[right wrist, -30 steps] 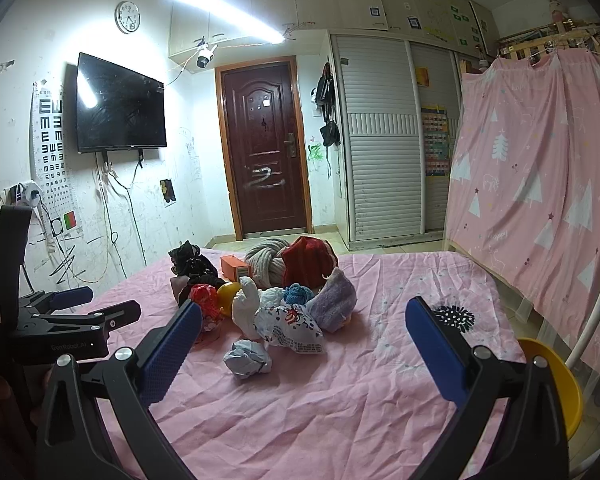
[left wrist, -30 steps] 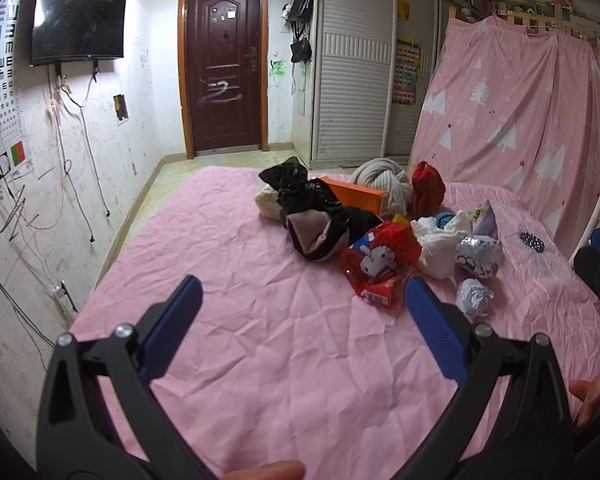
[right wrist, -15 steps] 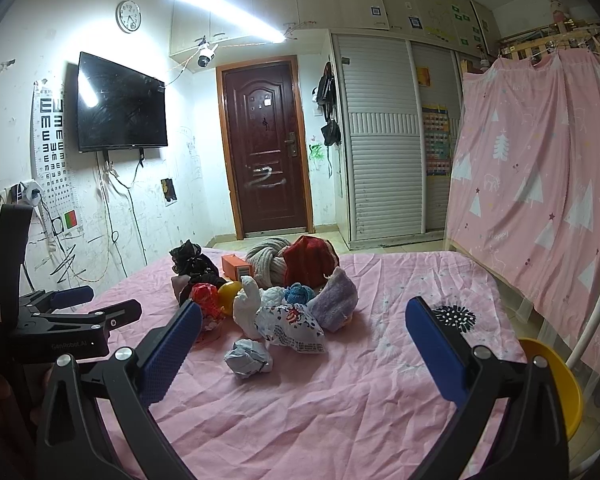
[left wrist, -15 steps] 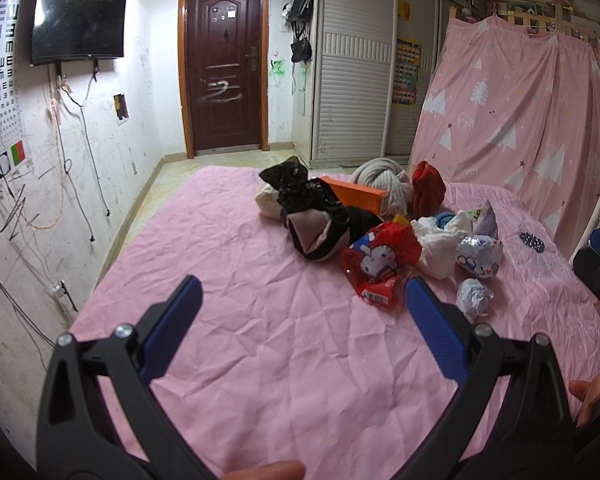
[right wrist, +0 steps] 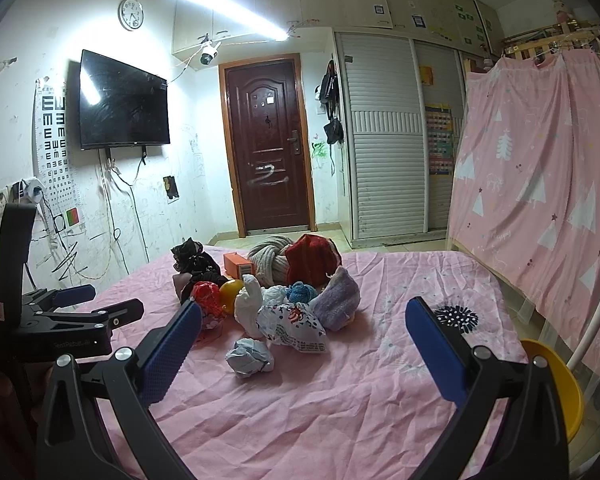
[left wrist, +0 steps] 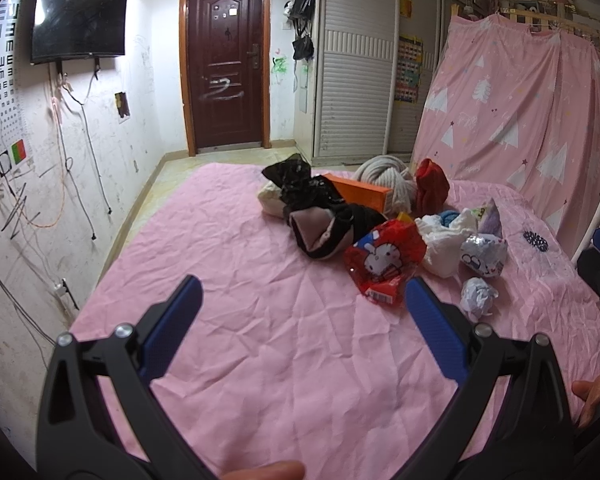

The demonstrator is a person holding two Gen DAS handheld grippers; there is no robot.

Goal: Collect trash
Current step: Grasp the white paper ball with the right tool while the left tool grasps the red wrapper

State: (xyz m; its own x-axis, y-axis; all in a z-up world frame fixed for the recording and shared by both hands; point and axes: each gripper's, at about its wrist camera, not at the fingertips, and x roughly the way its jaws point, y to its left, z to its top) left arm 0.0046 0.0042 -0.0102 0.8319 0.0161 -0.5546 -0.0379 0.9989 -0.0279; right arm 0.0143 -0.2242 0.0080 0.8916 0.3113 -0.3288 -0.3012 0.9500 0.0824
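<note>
A heap of trash and clothes lies on the pink bed sheet. A crumpled paper ball sits nearest, beside a printed foil wrapper and a red cartoon wrapper. My left gripper hovers open and empty above the sheet, the red wrapper just beyond its right fingertip. My right gripper is open and empty too, the paper ball and foil wrapper lying between its fingertips farther ahead. The left gripper shows at the left of the right wrist view.
An orange box, grey yarn, red cloth, black clothes, a purple cloth and a yellow ball fill the heap. A yellow bin stands off the bed's right edge. A pink curtain hangs on the right.
</note>
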